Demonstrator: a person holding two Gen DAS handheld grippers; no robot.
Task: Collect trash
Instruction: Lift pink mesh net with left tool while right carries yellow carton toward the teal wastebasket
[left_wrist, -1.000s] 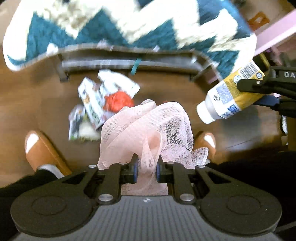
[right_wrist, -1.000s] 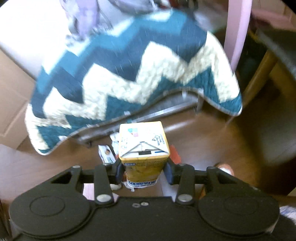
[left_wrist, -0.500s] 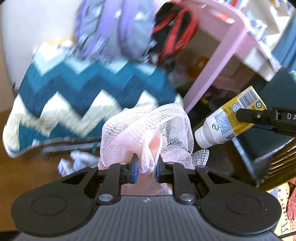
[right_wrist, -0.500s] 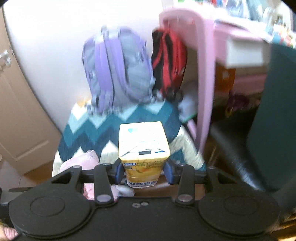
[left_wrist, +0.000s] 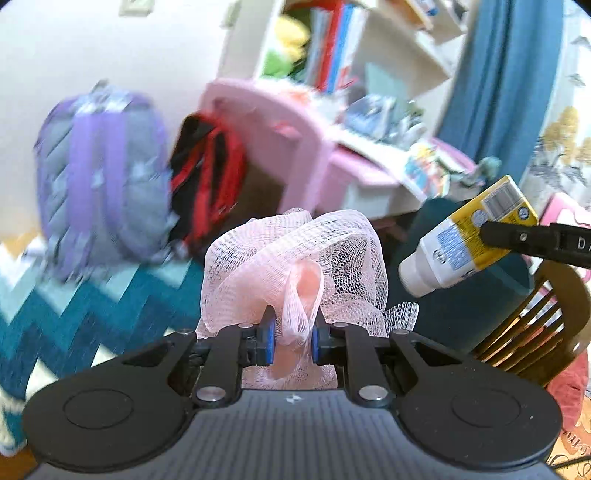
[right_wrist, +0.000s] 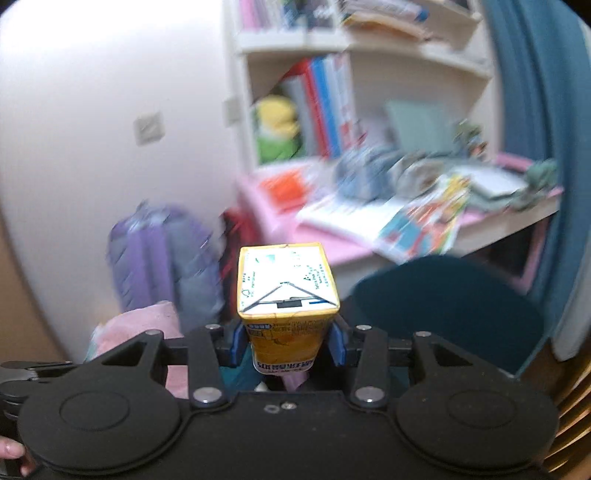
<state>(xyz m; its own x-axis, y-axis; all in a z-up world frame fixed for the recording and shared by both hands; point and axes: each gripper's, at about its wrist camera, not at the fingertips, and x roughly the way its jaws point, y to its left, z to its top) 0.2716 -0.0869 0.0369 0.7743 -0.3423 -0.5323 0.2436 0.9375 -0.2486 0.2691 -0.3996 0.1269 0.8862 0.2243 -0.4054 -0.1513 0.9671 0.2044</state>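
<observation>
Left wrist view: pink desk (left_wrist: 332, 155) at 12 o'clock, purple backpack (left_wrist: 99, 173) at 10 o'clock, both blurred. Left gripper (left_wrist: 291, 332) clamped on pink mesh netting (left_wrist: 295, 266), centre frame. Right gripper (right_wrist: 286, 341) clamped on yellow drink carton (right_wrist: 286, 291), seen at 3 o'clock from left view. Judged step: carrying both items. Next move needs bin; none visible, so locate it before releasing.
</observation>
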